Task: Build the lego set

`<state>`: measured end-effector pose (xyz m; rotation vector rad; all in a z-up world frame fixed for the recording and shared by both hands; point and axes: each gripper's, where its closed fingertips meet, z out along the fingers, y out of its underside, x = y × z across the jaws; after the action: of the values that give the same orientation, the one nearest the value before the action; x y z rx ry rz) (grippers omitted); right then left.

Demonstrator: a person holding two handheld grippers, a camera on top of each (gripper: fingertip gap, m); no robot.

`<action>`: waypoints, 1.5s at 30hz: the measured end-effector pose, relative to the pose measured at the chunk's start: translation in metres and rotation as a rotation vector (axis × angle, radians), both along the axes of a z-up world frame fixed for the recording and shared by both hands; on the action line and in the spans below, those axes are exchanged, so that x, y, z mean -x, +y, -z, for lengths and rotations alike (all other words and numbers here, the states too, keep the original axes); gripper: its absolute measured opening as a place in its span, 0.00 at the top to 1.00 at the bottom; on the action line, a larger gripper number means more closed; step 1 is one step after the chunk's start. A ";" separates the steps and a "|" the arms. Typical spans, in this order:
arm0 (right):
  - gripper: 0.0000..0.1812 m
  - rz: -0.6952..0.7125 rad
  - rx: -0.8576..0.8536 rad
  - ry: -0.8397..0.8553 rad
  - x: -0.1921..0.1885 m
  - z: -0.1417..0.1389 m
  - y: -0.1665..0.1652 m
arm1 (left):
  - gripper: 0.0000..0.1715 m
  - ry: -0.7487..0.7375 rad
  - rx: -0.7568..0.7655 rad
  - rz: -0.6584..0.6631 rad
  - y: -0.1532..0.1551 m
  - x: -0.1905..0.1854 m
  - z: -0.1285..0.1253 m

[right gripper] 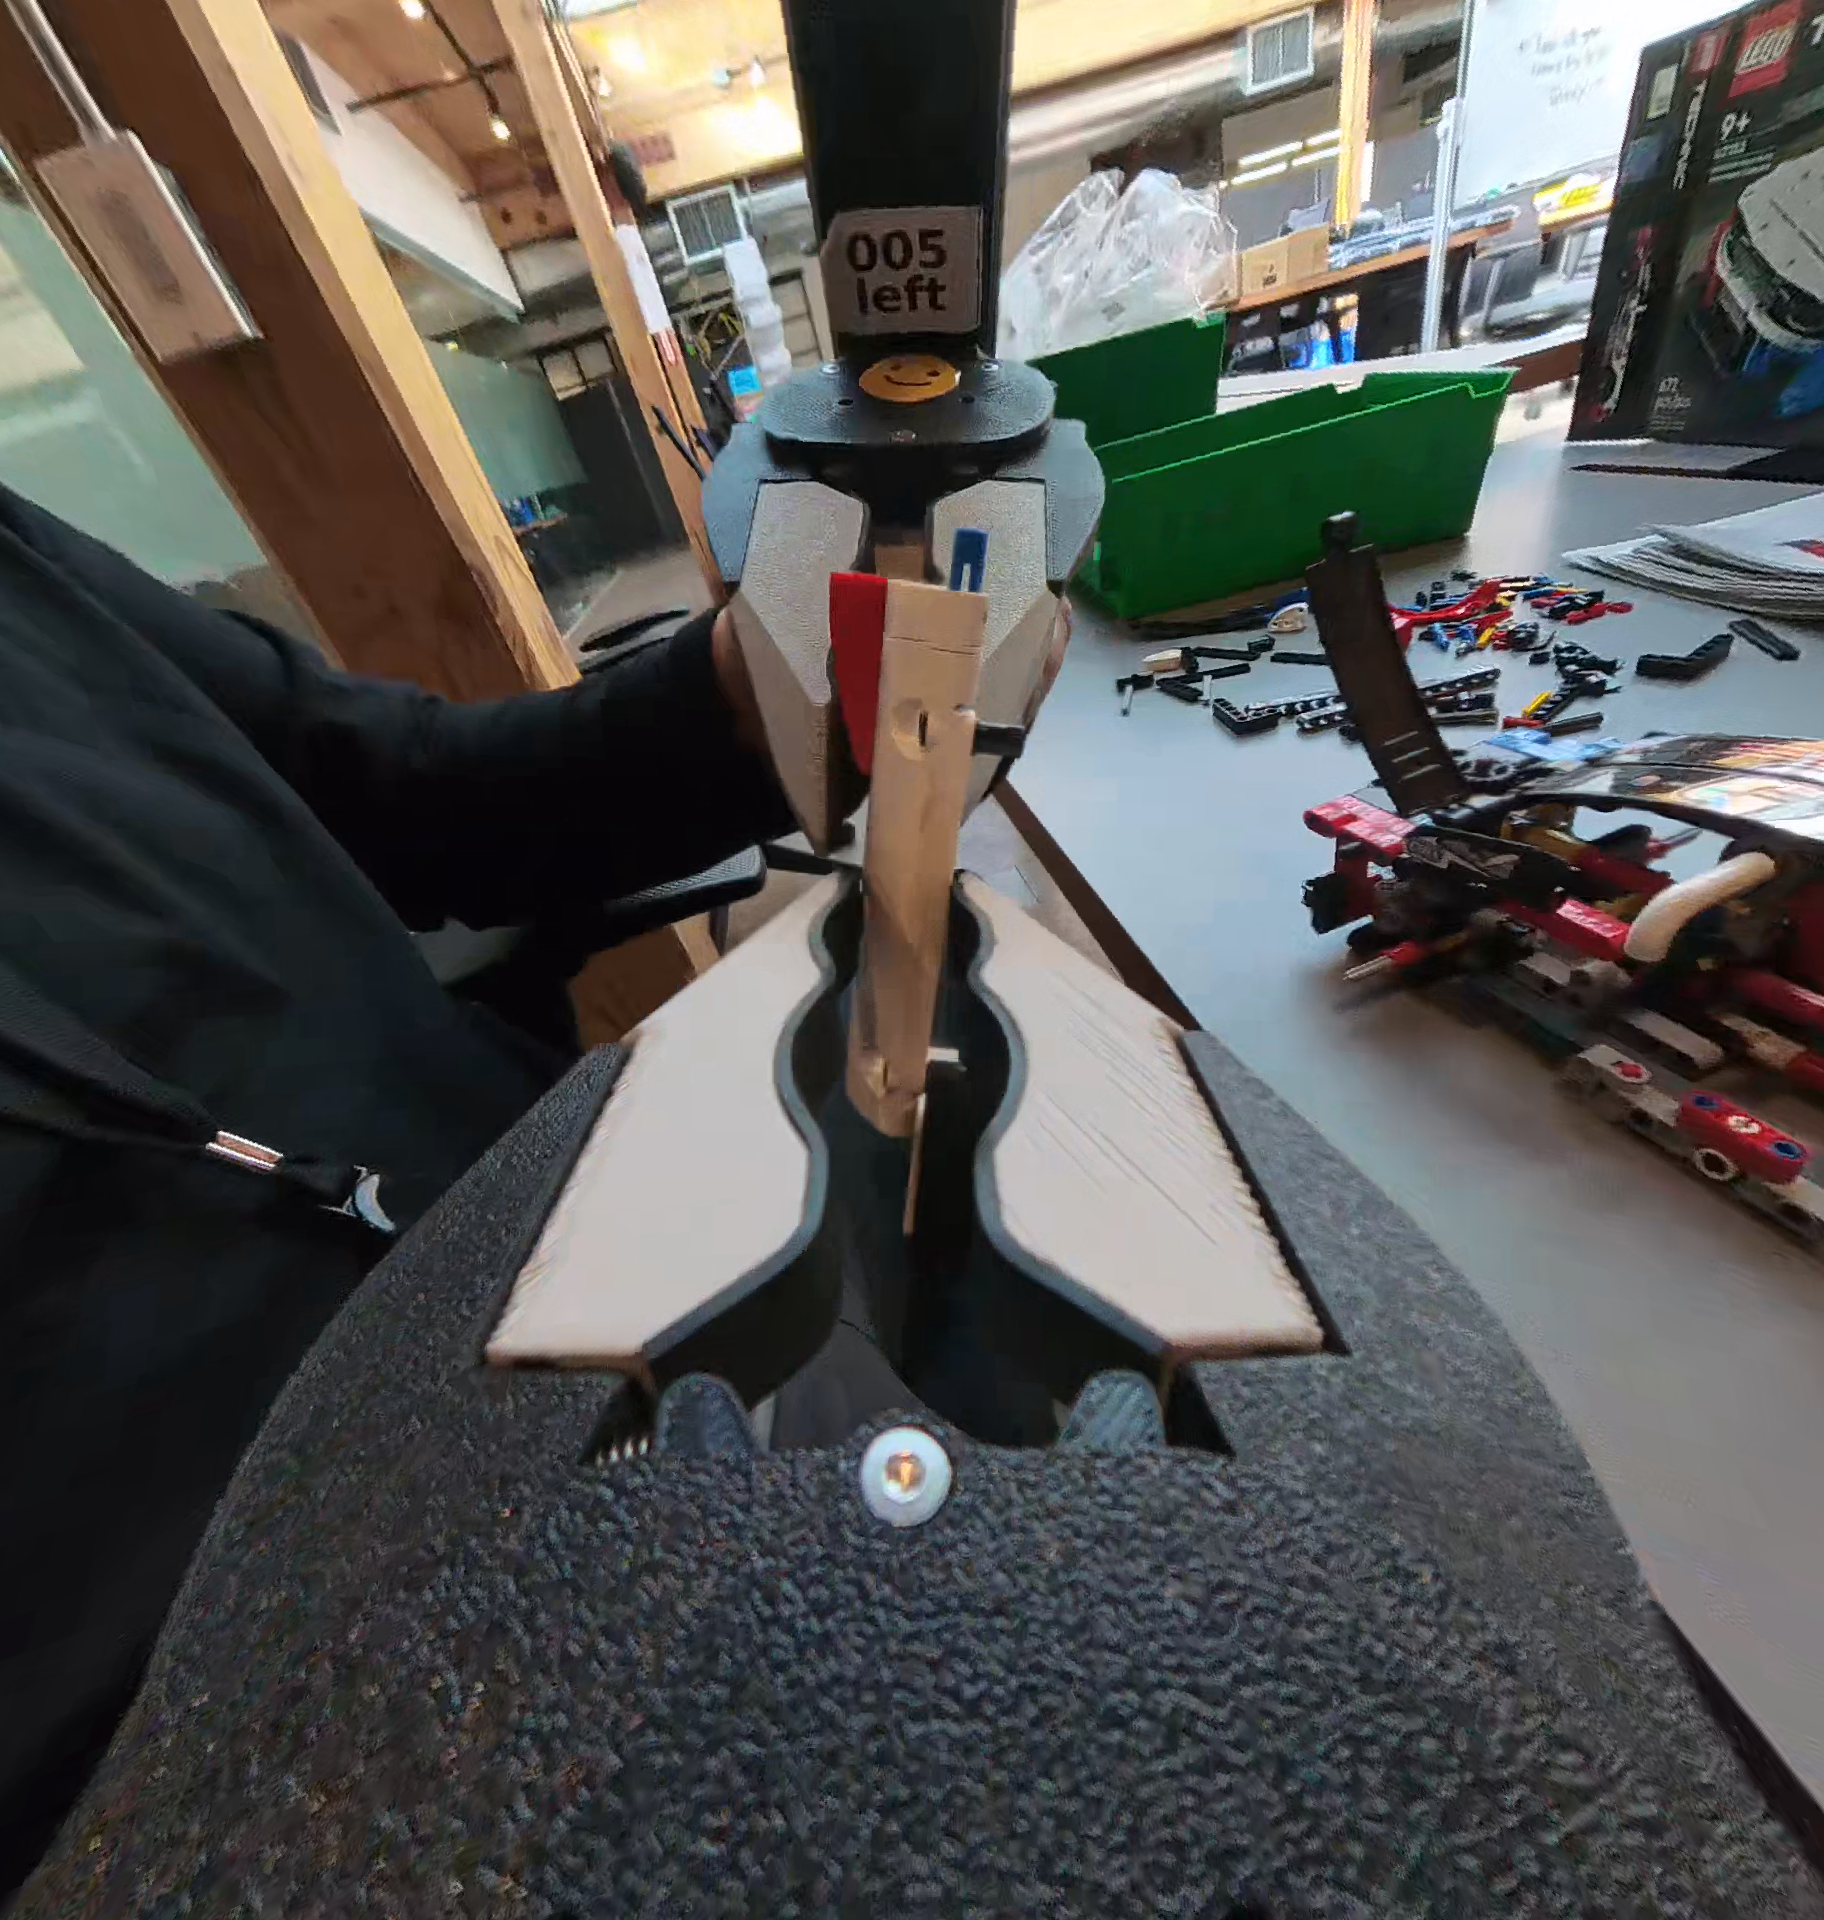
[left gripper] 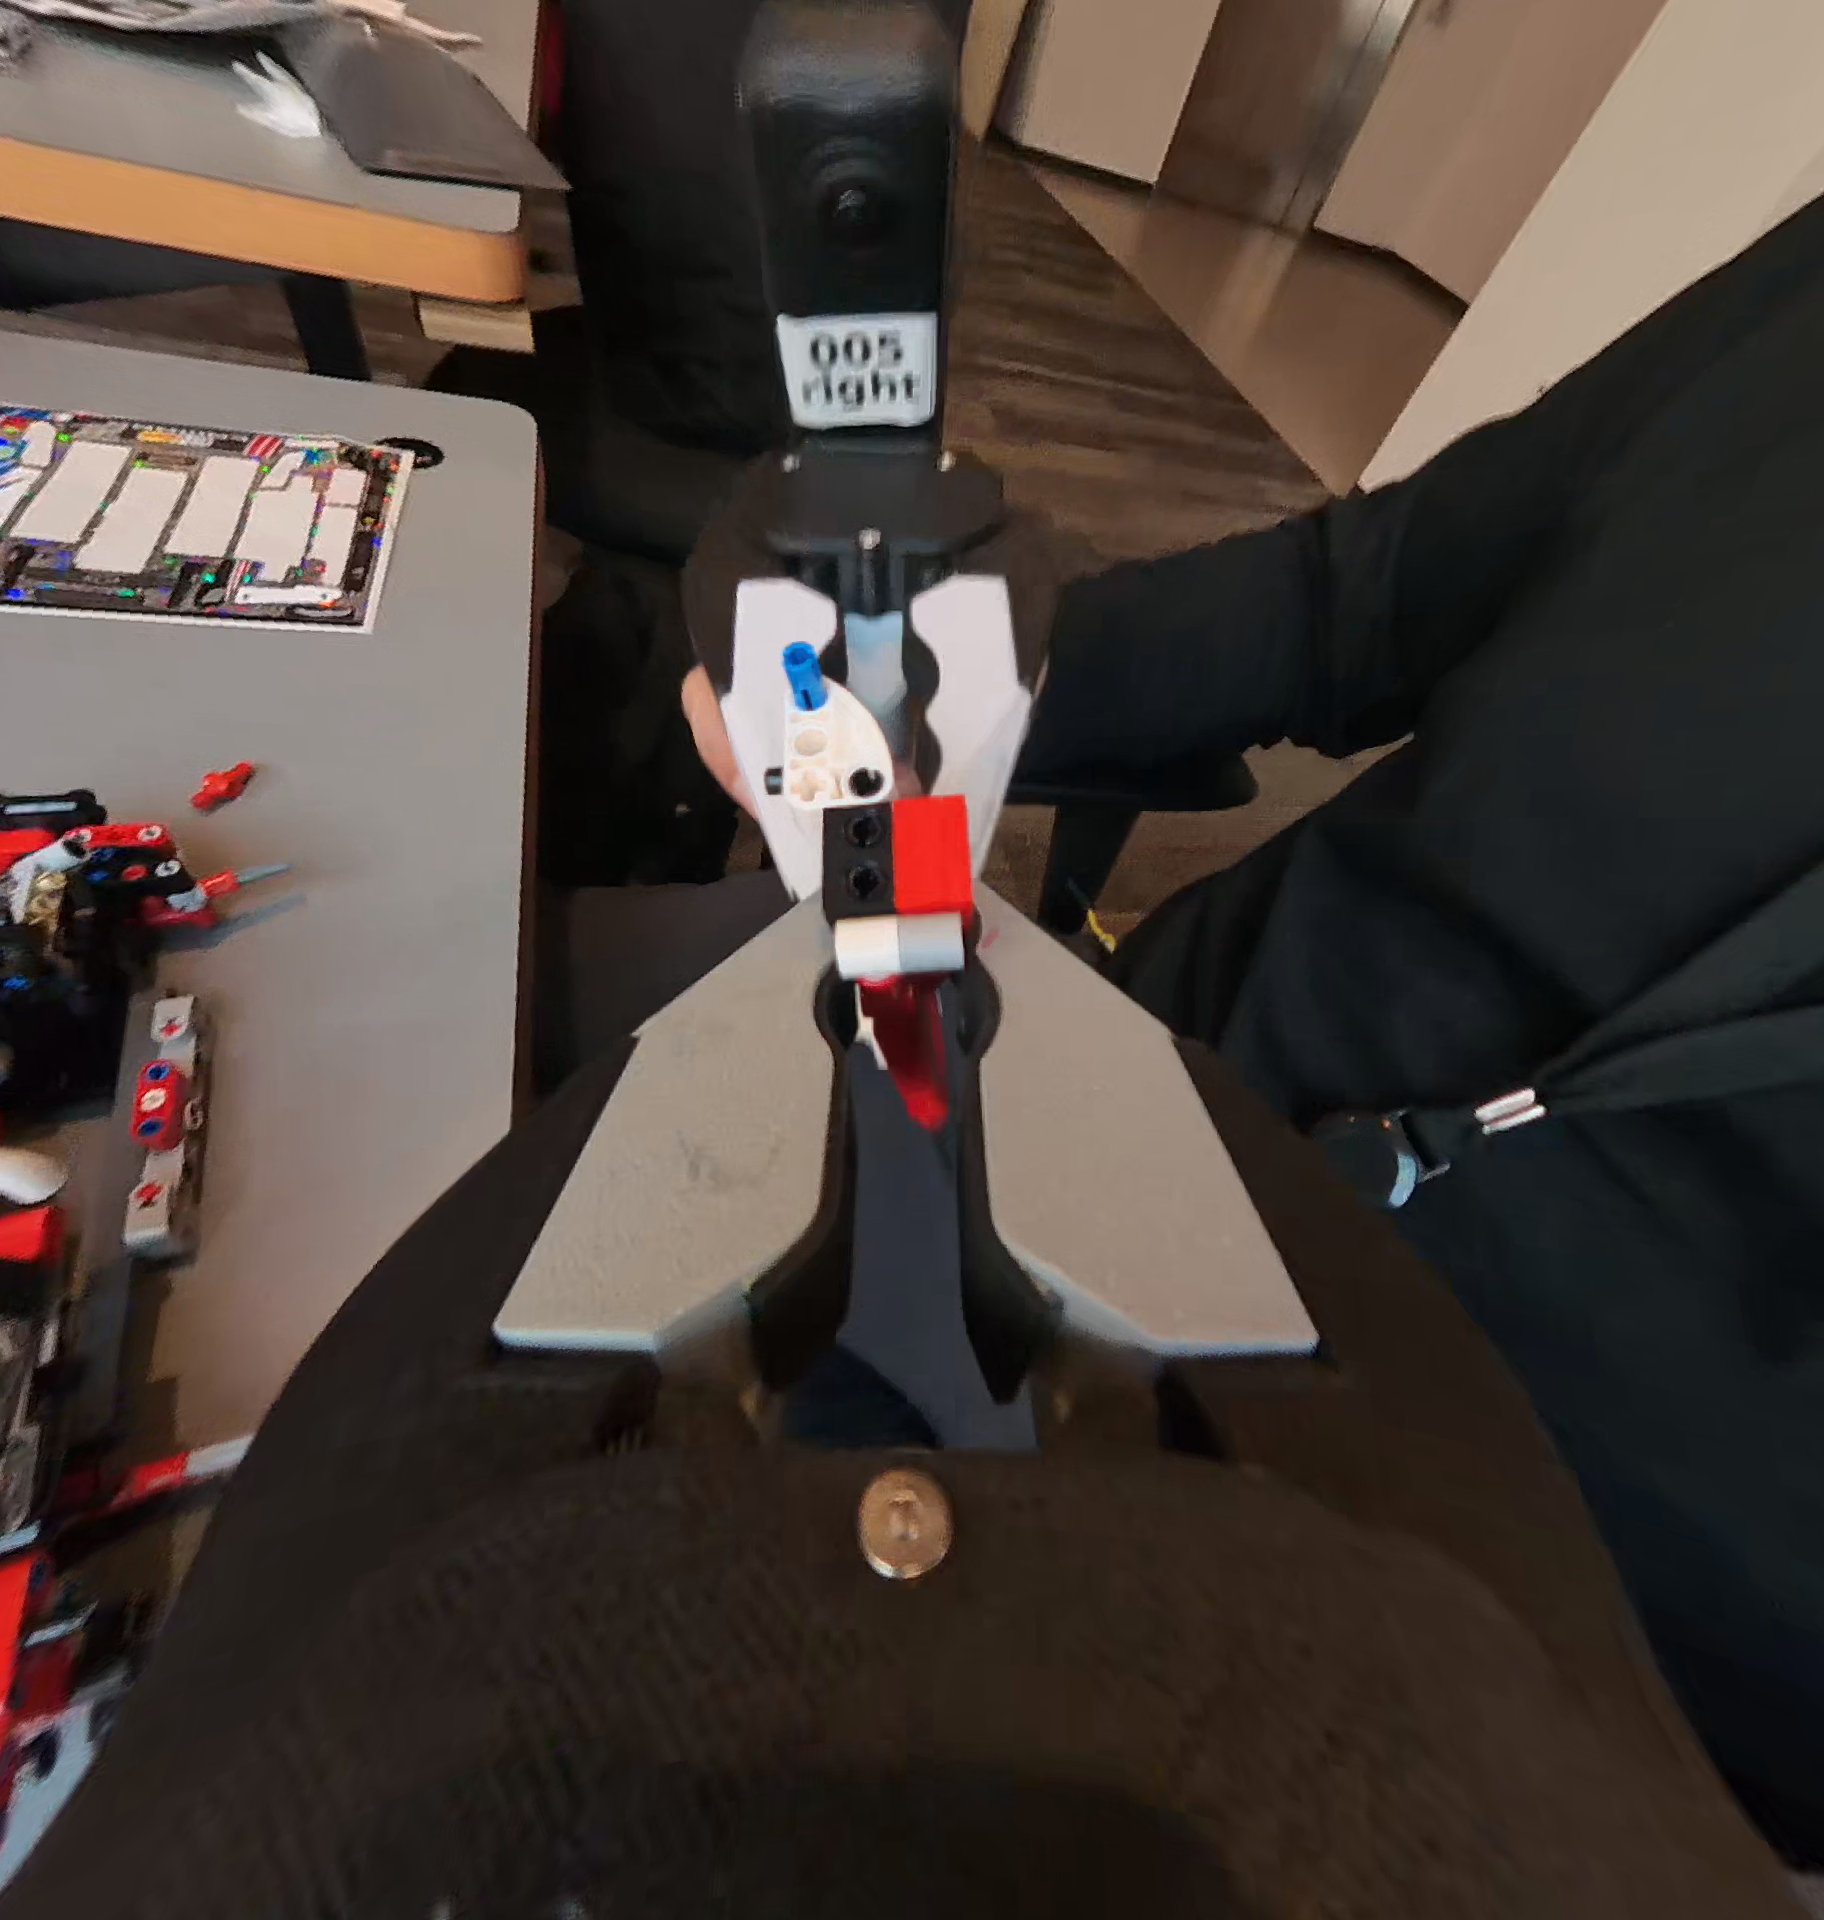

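Off the tabletop edge, left tongs grip a red piece, right tongs a white panel; joining needs alignment.

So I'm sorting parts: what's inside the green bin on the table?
Cannot tell. The right wrist view shows only the green bin's outer wall and rim; its inside is hidden by that wall. Loose pieces lie on the table beside it, not in it.

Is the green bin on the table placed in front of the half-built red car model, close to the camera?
No, the green bin stands far behind the car model, beyond the loose pieces.
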<state>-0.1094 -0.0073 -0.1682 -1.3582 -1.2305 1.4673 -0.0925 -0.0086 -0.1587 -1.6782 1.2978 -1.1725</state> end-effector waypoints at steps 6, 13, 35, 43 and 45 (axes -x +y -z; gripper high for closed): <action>0.94 -0.009 0.129 0.116 -0.002 -0.003 0.000 | 0.90 -0.125 0.104 -0.110 0.015 -0.005 -0.007; 0.97 0.086 0.186 0.158 0.001 0.003 0.013 | 0.86 -0.199 0.279 -0.199 0.026 0.000 0.005; 0.89 0.633 -0.238 -0.523 -0.115 0.071 0.189 | 0.97 -0.077 0.302 -0.201 -0.018 0.063 0.070; 0.86 0.530 -0.266 -0.788 -0.115 0.125 0.230 | 0.97 -0.067 0.251 -0.302 -0.005 0.062 0.092; 0.87 0.477 -0.242 -0.772 -0.110 0.125 0.230 | 0.97 -0.044 0.221 -0.309 -0.005 0.061 0.092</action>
<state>0.0008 0.2230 -0.2928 -1.9497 -1.3399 0.4389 -0.1533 -0.0136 -0.2510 -1.9185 0.8672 -1.1888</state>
